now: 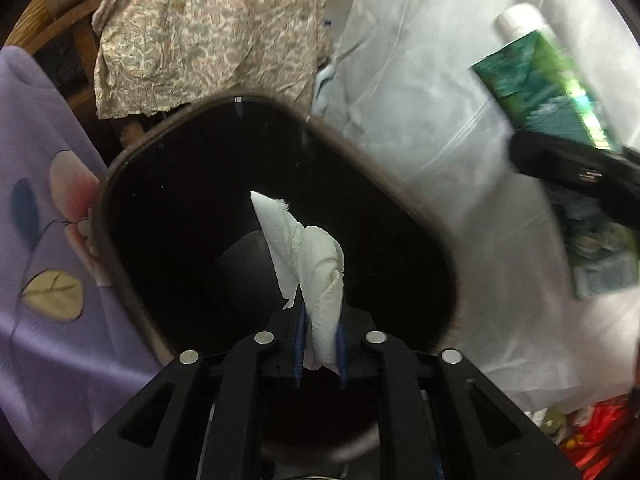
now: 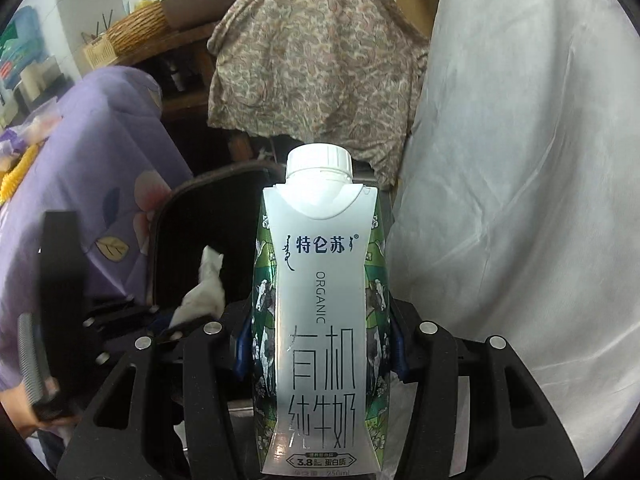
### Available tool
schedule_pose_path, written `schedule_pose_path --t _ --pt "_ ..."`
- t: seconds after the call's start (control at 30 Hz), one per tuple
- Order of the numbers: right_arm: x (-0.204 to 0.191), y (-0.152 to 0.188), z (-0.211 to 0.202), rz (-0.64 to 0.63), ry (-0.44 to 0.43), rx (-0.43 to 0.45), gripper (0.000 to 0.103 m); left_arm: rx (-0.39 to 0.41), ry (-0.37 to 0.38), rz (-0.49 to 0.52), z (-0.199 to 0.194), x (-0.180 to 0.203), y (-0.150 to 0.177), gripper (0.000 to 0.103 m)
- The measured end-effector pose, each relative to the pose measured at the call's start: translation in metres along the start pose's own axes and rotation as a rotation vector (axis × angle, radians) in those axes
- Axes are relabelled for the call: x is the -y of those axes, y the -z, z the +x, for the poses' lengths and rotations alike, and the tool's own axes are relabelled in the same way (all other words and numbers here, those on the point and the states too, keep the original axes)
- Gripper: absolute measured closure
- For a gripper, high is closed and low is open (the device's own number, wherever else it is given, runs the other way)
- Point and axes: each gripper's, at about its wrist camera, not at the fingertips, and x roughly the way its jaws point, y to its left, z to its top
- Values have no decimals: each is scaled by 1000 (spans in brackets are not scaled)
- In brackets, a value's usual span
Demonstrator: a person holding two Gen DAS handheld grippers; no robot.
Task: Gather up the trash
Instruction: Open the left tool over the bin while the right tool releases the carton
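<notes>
A crumpled white tissue is being held between the blue pads of the left gripper, whose jaws are standing nearly closed on it, directly over the open mouth of a dark bin. A milk carton with a white cap is being clamped upright between the half-spread jaws of the right gripper, just beside the bin. A purple floral cloth and white plastic sheeting are flanking the bin
</notes>
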Motion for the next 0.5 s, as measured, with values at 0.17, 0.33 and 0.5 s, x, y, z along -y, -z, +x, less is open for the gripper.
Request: schedule_pose_path --t 0.17,0.33,0.5 --pt "-4 2 10 -3 3 -15 51 22 -20 -8 -1 -12 -1 34" --pt "-13 -1 25 -17 -25 -37 51 77 -19 -72 -31 -12 7 33" --pt "-48 -9 61 -103 -116 -152 51 259 -102 -39 -101 1 27 25"
